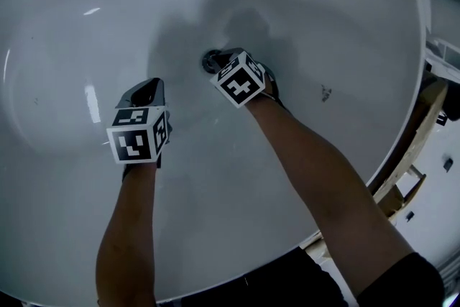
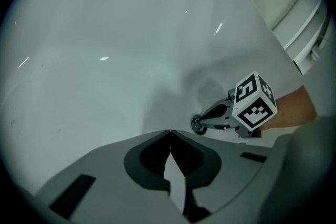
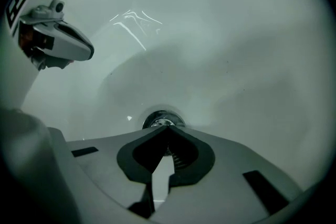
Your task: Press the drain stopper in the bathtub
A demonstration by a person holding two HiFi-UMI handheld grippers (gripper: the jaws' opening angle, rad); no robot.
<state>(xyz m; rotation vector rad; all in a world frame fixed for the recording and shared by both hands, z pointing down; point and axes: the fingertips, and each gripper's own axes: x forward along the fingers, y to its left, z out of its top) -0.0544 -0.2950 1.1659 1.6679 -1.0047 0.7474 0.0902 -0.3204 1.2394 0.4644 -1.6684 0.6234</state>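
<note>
The round metal drain stopper [image 1: 209, 62] sits in the floor of the white bathtub [image 1: 86, 18]. My right gripper [image 1: 218, 62] is shut, its closed tips right over the stopper [image 3: 162, 118] and seemingly touching its near edge. The right gripper view shows the tips [image 3: 167, 127] meeting just in front of the chrome ring. My left gripper [image 1: 146, 91] hovers to the left of the drain, shut on nothing, its tips [image 2: 169, 131] together. From the left gripper view, the right gripper [image 2: 200, 123] points down at the stopper [image 2: 196, 125].
The tub's rim [image 1: 419, 61] curves down the right side. Beyond it stand wooden frame pieces [image 1: 404, 182] and a white wall. A small dark mark [image 1: 325, 92] lies on the tub floor right of the drain. The left gripper's body [image 3: 58, 42] shows in the right gripper view.
</note>
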